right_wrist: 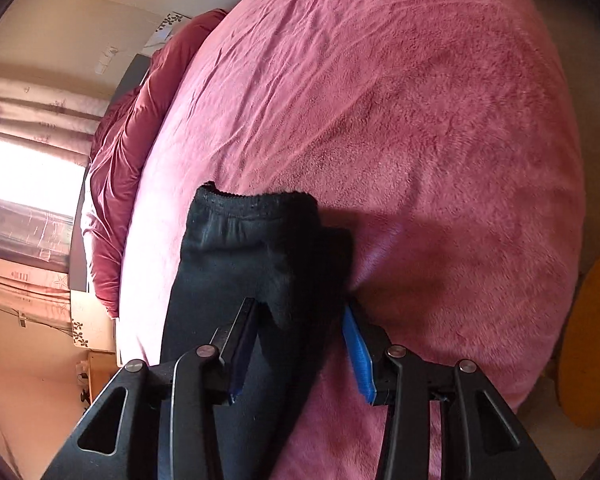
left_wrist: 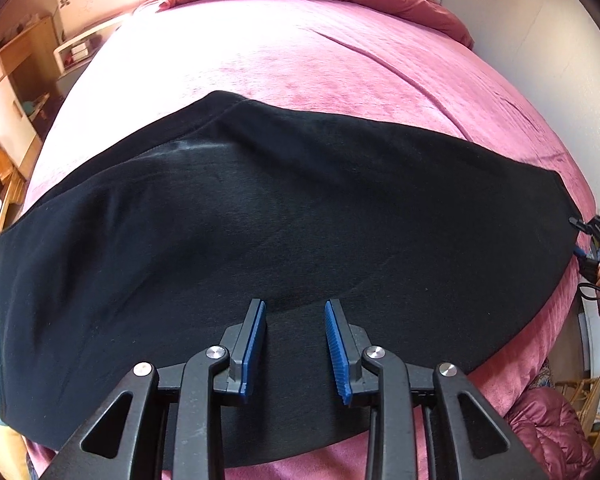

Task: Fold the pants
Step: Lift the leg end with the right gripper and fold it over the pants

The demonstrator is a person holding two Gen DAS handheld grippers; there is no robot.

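Your left gripper (left_wrist: pixel 295 344) hung with its jaws apart over the black pants (left_wrist: pixel 260 208), gripping nothing; your right gripper (right_wrist: pixel 300 344) stood unclenched around the waistband end (right_wrist: pixel 256 208), its pads seemingly off the cloth. The pants lay flat across the bed (left_wrist: pixel 300 48), soft, limp and probably light, so best pinched at hems or waistband. The plush pink cover would likely drag on them.

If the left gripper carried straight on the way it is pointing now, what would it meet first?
Most likely the black pants. The left gripper points steeply down with its jaws open above the spread fabric, which lies on the pink bedspread. How far above is hard to judge.
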